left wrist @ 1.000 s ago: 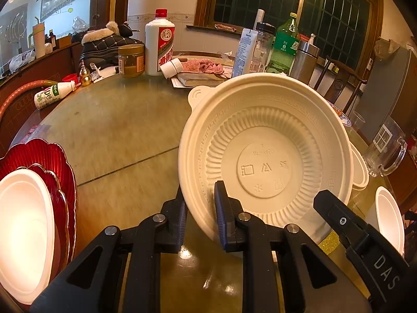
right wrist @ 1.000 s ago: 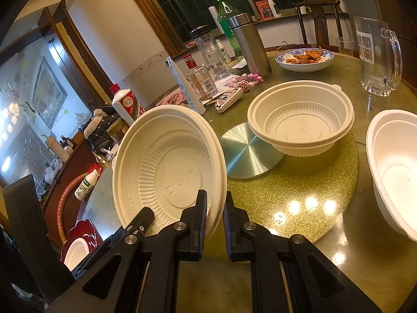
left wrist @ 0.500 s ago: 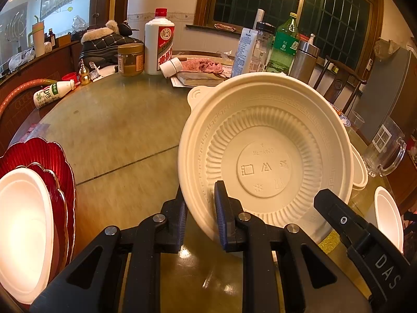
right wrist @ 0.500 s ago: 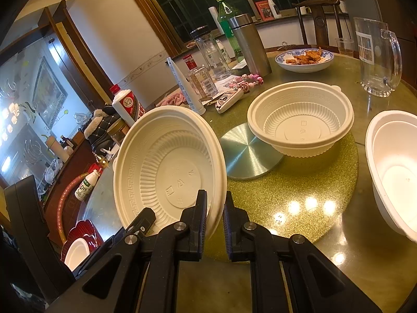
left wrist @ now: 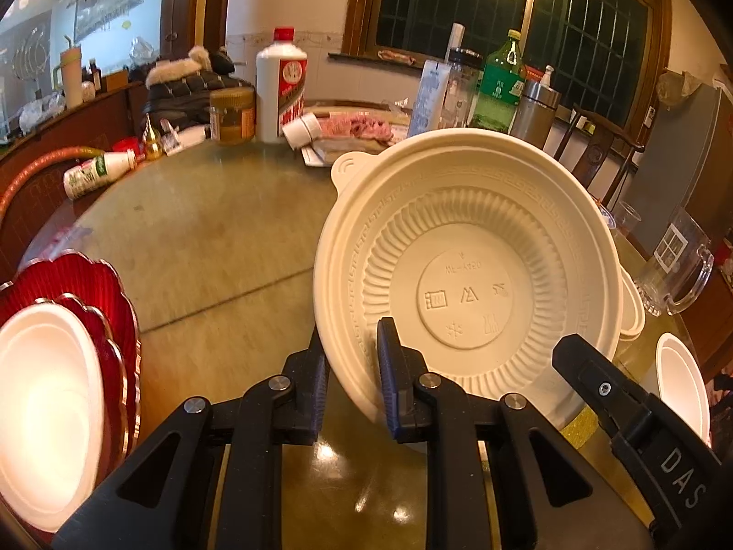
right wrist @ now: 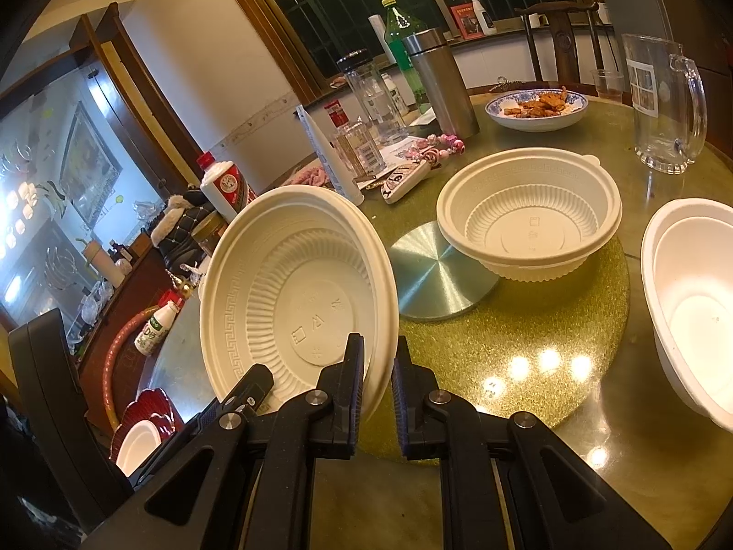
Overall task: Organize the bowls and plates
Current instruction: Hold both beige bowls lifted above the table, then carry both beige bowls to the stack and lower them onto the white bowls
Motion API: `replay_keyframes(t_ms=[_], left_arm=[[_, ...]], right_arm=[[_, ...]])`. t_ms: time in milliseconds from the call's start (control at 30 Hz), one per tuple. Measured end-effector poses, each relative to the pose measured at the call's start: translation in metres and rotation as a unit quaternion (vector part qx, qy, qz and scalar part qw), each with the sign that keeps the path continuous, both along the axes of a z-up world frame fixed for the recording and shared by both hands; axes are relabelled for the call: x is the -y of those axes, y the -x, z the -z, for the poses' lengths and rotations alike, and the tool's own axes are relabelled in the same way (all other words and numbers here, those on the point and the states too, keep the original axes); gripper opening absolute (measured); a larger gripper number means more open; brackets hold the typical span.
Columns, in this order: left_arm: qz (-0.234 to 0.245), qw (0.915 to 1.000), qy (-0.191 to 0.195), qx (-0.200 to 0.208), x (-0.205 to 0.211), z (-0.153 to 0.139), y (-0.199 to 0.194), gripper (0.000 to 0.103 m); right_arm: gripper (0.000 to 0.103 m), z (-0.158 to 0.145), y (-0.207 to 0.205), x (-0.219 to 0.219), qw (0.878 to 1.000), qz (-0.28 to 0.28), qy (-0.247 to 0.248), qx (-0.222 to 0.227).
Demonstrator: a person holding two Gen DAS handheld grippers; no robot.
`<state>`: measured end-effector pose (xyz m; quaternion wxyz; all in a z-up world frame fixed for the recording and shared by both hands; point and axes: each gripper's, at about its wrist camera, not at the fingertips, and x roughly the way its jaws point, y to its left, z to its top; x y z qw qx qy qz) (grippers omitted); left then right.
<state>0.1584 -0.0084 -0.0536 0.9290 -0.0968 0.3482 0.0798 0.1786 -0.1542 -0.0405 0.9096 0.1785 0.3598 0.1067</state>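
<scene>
1. Grippers first: both are clamped on the rim of one cream plastic bowl, which is tipped up on edge above the table with its inside facing the cameras.
2. Left gripper pinches the bowl's lower left rim, one finger behind the wall and one inside.
3. Right gripper bites the lower right rim of that same bowl; the left gripper's finger shows at the bowl's lower left in this view.
4. Over on the gold turntable mat, a second cream bowl sits upright, partly over a round metal disc.
5. Far right, white bowls are nested at the table's edge.
6. Far left, a white dish lies on stacked red scalloped plates.
7. Back of the table is crowded: white liquor bottle, green bottle, steel flask, glass pitcher, and a blue-patterned dish of food.
</scene>
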Motion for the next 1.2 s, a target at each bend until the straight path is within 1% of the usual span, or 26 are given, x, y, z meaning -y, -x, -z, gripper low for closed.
replay_keyframes(t_ms=[167, 300, 367, 467, 533, 667, 833, 1000, 1200], left_arm=[[-0.010, 0.9998, -0.016, 0.008, 0.001, -0.014, 0.007, 0.018], [-0.025, 0.9990, -0.026, 0.026, -0.006, -0.035, 0.022, 0.019], [-0.032, 0.9982, -0.031, 0.039, -0.014, -0.049, 0.033, 0.018], [-0.040, 0.9974, -0.032, 0.051, -0.024, -0.060, 0.048, 0.018], [-0.046, 0.9968, -0.035, 0.055, -0.033, -0.065, 0.058, 0.019], [-0.060, 0.9961, -0.029, 0.058, -0.061, -0.070, 0.080, 0.019], [-0.086, 0.9945, -0.026, 0.054, -0.095, -0.069, 0.104, 0.019], [-0.107, 0.9937, -0.015, 0.031, -0.127, -0.061, 0.121, 0.019], [-0.110, 0.9938, 0.009, -0.007, -0.154, -0.043, 0.129, 0.019]], right_arm=[[0.011, -0.009, 0.004, 0.002, 1.000, -0.007, -0.016, 0.012], [0.011, -0.026, 0.012, -0.005, 0.999, -0.025, -0.029, 0.029], [0.011, -0.037, 0.020, -0.012, 0.998, -0.036, -0.028, 0.044], [0.011, -0.049, 0.033, -0.023, 0.997, -0.049, -0.033, 0.058], [0.011, -0.053, 0.041, -0.031, 0.996, -0.058, -0.036, 0.062], [0.011, -0.058, 0.054, -0.054, 0.993, -0.090, -0.040, 0.061], [0.011, -0.060, 0.071, -0.093, 0.989, -0.129, -0.032, 0.058], [0.012, -0.051, 0.084, -0.131, 0.984, -0.175, -0.026, 0.031], [0.012, -0.037, 0.094, -0.158, 0.978, -0.206, -0.012, -0.008]])
